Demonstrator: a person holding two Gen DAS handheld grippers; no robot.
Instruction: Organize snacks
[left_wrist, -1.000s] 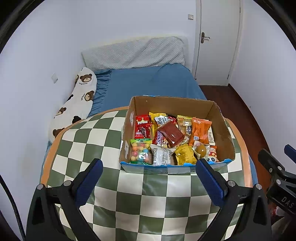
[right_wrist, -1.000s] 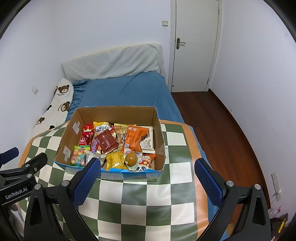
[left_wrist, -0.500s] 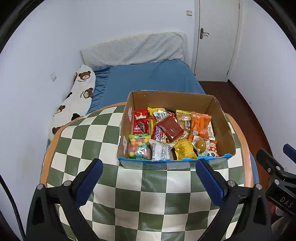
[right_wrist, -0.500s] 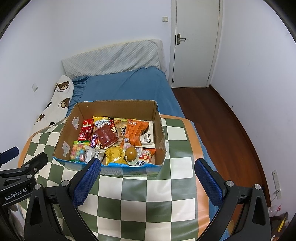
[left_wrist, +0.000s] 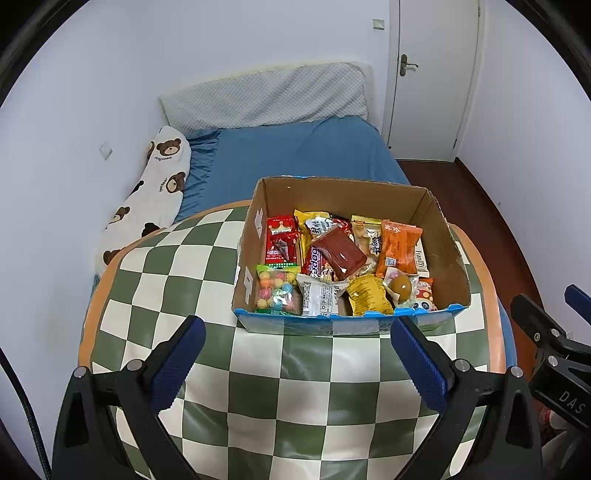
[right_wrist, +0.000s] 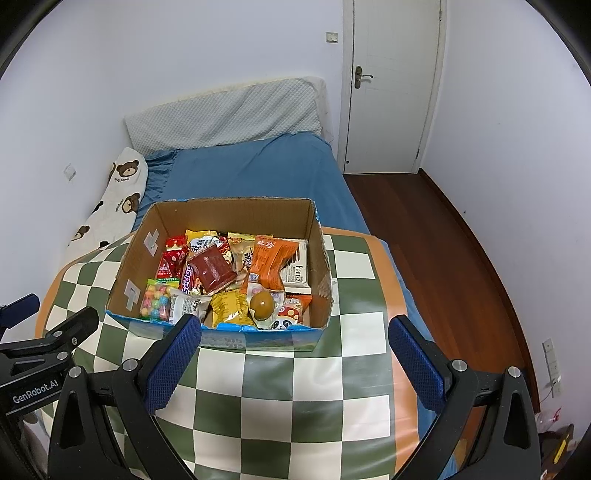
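An open cardboard box (left_wrist: 343, 195) (right_wrist: 232, 210) stands on a round table with a green and white checked cloth (left_wrist: 177, 280) (right_wrist: 354, 369). It holds several snack packets: an orange packet (left_wrist: 399, 245) (right_wrist: 271, 258), a dark red packet (left_wrist: 340, 251) (right_wrist: 212, 267), a bag of coloured candies (left_wrist: 277, 290) (right_wrist: 157, 299), a yellow packet (left_wrist: 367, 297) (right_wrist: 231, 308). My left gripper (left_wrist: 297, 360) is open and empty, in front of the box. My right gripper (right_wrist: 293, 358) is open and empty, also in front of the box. Each gripper shows at the edge of the other's view.
A bed with a blue sheet (left_wrist: 295, 155) (right_wrist: 251, 170) lies beyond the table, with a grey pillow (left_wrist: 266, 96) and a bear-print bolster (left_wrist: 147, 199). A white door (left_wrist: 432, 77) (right_wrist: 391, 85) and wooden floor (right_wrist: 436, 229) are at the right.
Both grippers have pulled back and up a little, so the box sits slightly farther and higher in both views. Both stay open and empty.
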